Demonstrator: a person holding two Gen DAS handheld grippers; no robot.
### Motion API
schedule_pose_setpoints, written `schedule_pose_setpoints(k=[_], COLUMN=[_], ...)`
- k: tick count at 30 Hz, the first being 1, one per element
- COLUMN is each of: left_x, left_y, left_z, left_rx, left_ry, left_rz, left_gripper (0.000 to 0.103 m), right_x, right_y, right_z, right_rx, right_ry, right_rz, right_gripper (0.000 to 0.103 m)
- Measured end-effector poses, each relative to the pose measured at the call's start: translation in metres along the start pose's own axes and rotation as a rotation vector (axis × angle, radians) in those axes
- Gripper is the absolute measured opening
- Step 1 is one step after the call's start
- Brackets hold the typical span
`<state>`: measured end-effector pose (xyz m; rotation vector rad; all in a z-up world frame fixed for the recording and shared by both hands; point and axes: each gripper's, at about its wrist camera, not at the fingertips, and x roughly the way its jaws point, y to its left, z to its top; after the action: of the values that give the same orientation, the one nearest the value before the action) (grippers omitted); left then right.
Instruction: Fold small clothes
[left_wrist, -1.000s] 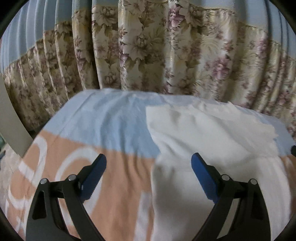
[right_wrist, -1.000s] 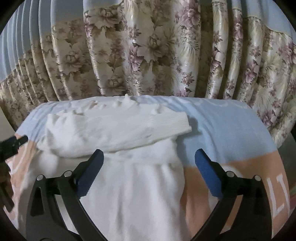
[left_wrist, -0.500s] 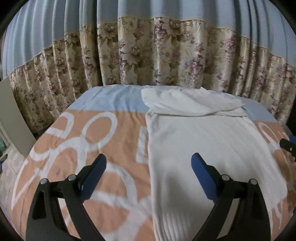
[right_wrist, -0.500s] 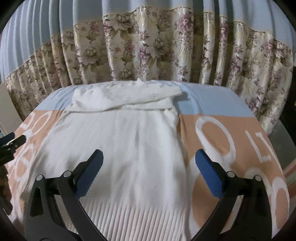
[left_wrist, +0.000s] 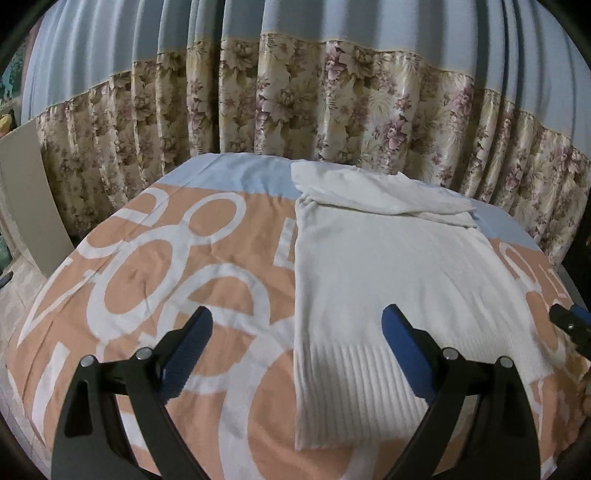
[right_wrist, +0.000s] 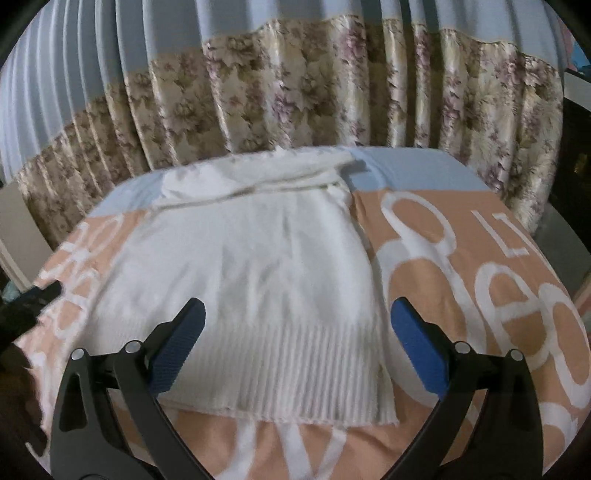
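Observation:
A white knit sweater lies flat on the bed, ribbed hem toward me, sleeves folded across its far end. My left gripper hovers open over the hem's left corner, nothing between its blue pads. In the right wrist view the same sweater fills the middle, and my right gripper hangs open above the ribbed hem, empty. The right gripper's tip shows at the right edge of the left wrist view. The left gripper's dark, blurred tip appears at the left edge of the right wrist view.
The bed carries an orange, white and light blue patterned cover. Floral and blue curtains hang close behind the bed's far edge. A pale board leans at the left, with tiled floor below it.
Both grippers have pulled back from the folded sleeves at the far end toward the near hem, staying open. The sweater has not moved.

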<state>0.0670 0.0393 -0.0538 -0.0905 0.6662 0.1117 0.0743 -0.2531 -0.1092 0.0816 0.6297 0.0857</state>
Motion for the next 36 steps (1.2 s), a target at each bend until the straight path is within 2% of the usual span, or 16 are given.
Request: schedule_pose_setpoints(k=[3,6,16,24,29,36], left_x=[-0.004,-0.001,0.009,0.019,0.028,0.032], left_y=[0.001,0.002,0.008,0.019,0.015,0.010], left_z=[-0.010,-0.019,-0.035,-0.037,-0.043,-0.033], left_rx=[0.016,0.016,0.047,0.027,0.033,0.027], left_ry=[-0.001,0.017,0.061,0.124,0.193,0.189], left_rz=[0.023,0.025,0.014,-0.006,-0.014,-0.025], left_gripper=[0.093,0.093,0.093,0.093,0.093,0.093], right_x=[-0.001,-0.003,-0.005,-0.006,-0.007,0.002], right_y=[0.005,0.006,-0.003,-0.013,-0.021,-0.040], right_z=[-0.010,-0.015,-0.036,-0.047,-0.055,-0.049], right_rx=[-0.067,-0.106,-0.124,-0.068,-0.035,0.033], right_ry=[-0.003,0.002,0.043,0.077,0.109,0.123], right_rz=[-0.055,-0.068,-0.100,-0.102,-0.092,-0.086], right_gripper=[0.100,0.100,0.100,0.100,0.100,0.100])
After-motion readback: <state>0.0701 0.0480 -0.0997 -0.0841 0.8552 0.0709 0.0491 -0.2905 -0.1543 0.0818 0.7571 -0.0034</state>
